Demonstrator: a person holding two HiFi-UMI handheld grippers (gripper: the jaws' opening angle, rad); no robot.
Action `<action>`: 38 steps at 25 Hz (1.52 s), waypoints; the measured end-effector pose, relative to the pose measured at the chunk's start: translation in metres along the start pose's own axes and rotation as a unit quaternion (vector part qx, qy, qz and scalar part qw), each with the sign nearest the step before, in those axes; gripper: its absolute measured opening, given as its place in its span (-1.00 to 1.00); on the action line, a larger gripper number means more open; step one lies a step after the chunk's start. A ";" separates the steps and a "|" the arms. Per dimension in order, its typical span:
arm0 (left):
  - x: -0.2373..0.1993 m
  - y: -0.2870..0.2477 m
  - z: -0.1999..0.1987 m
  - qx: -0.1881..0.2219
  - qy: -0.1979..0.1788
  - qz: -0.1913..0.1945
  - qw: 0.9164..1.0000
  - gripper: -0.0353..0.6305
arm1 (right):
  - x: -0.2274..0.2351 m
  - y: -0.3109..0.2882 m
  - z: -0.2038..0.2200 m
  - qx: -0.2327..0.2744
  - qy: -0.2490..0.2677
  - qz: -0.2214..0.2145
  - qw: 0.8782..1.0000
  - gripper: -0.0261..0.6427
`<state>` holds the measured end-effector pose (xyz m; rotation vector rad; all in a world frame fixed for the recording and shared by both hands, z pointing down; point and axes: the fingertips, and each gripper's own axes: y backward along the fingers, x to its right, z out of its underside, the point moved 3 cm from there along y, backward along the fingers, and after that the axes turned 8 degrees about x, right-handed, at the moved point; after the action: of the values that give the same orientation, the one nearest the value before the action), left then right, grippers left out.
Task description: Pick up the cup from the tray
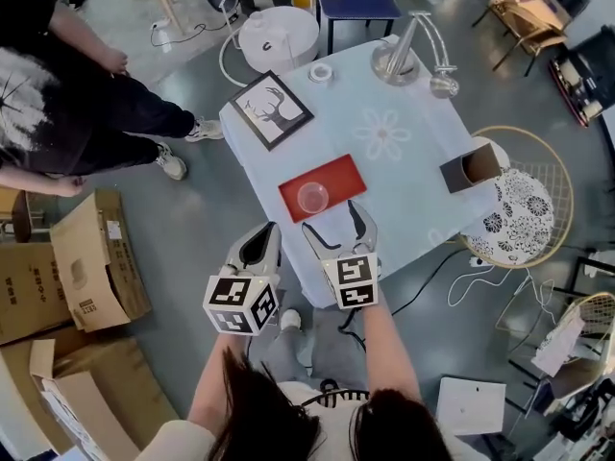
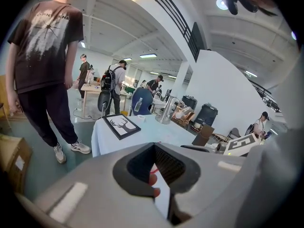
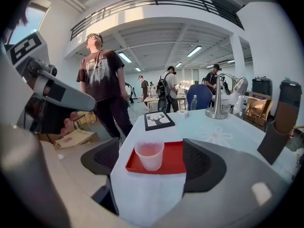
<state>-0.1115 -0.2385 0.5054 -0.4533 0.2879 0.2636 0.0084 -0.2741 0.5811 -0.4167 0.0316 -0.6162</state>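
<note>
The left gripper (image 1: 269, 230) hangs off the table's (image 1: 404, 200) near edge, jaws together on nothing. The clear cup (image 1: 313, 197) stands upright near the red tray's (image 1: 344, 175) 7 o'clock corner. The right gripper (image 1: 330, 216), at the cup's 5 o'clock, gapes wide and empty. I'd ease it toward 11 o'clock, straddle the cup and squeeze gently, since that thin wall looks easy to crush.

The flat rectangular plastic tray (image 1: 336, 176) is bright red. The clear plastic cup (image 1: 312, 197) has a pink tint. The cloth-covered bench (image 1: 413, 185) is pale blue with a faint white flower print. The black-framed picture (image 1: 272, 109) shows a black antlered deer on white. The grey left hand-held gripper (image 1: 271, 229) and grey right hand-held gripper (image 1: 333, 217) have black pads and black-and-white marker cubes. The round seat cushion (image 1: 514, 214) is white with a black floral pattern.
</note>
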 end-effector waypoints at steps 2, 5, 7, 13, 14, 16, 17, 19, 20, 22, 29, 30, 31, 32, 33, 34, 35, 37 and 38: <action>-0.005 -0.006 0.000 -0.001 -0.005 -0.004 1.000 -0.89 | 0.004 -0.008 0.006 0.000 -0.006 -0.001 1.000 0.39; -0.009 -0.014 0.002 -0.002 -0.007 -0.003 1.000 -0.89 | 0.002 -0.014 0.015 -0.013 0.012 -0.017 1.000 0.39; -0.012 -0.019 0.003 -0.001 -0.004 -0.005 1.000 -0.89 | -0.002 -0.021 0.019 -0.017 0.021 -0.028 0.999 0.39; -0.019 -0.026 0.015 -0.008 -0.004 -0.013 1.000 -0.89 | -0.011 -0.034 0.030 -0.023 0.062 -0.033 0.997 0.39; -0.022 -0.027 0.017 -0.008 0.000 -0.017 1.000 -0.89 | -0.011 -0.036 0.031 -0.021 0.059 -0.032 0.998 0.39; -0.026 -0.030 0.020 -0.007 0.006 -0.025 1.000 -0.89 | -0.009 -0.043 0.033 -0.019 0.050 -0.031 0.998 0.39; -0.027 -0.031 0.022 -0.008 0.007 -0.026 1.000 -0.89 | -0.008 -0.046 0.035 -0.019 0.050 -0.031 0.998 0.39; -0.029 -0.033 0.026 -0.011 0.006 -0.026 1.000 -0.89 | -0.009 -0.051 0.037 -0.022 0.062 -0.034 0.997 0.39; -0.029 -0.033 0.028 -0.013 0.004 -0.026 1.000 -0.89 | -0.010 -0.054 0.040 -0.025 0.075 -0.037 0.996 0.38; -0.031 -0.033 0.032 -0.018 -0.005 -0.029 0.999 -0.89 | -0.012 -0.058 0.045 -0.033 0.099 -0.038 0.994 0.33; -0.033 -0.032 0.038 -0.023 0.001 -0.036 0.999 -0.89 | -0.002 -0.068 0.045 -0.036 0.111 -0.001 0.993 0.03; -0.034 -0.032 0.039 -0.025 0.003 -0.038 0.999 -0.89 | -0.002 -0.069 0.045 -0.037 0.116 0.003 0.993 0.02; -0.035 -0.031 0.041 -0.027 0.004 -0.039 0.999 -0.89 | -0.002 -0.069 0.045 -0.038 0.117 0.005 0.992 0.02; -0.036 -0.031 0.041 -0.028 0.005 -0.039 0.999 -0.89 | -0.001 -0.069 0.044 -0.038 0.114 0.005 0.993 0.01; -0.036 -0.031 0.042 -0.028 0.006 -0.040 0.999 -0.89 | -0.001 -0.069 0.043 -0.036 0.111 0.005 0.993 0.00; -0.037 -0.030 0.041 -0.027 0.007 -0.040 0.999 -0.89 | -0.001 -0.068 0.042 -0.033 0.107 0.004 0.994 0.00; -0.037 -0.030 0.041 -0.027 0.007 -0.041 0.999 -0.89 | -0.002 -0.067 0.040 -0.031 0.105 0.002 0.994 0.00; -0.036 -0.029 0.040 -0.026 0.005 -0.040 0.999 -0.89 | -0.003 -0.065 0.039 -0.027 0.103 0.001 0.994 0.00; -0.035 -0.029 0.040 -0.026 0.004 -0.040 0.999 -0.89 | -0.002 -0.063 0.038 -0.025 0.101 0.002 0.995 0.00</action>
<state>-0.1266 -0.2514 0.5624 -0.5153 0.2705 0.1921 -0.0228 -0.3052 0.6405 -0.4002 0.2416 -0.6536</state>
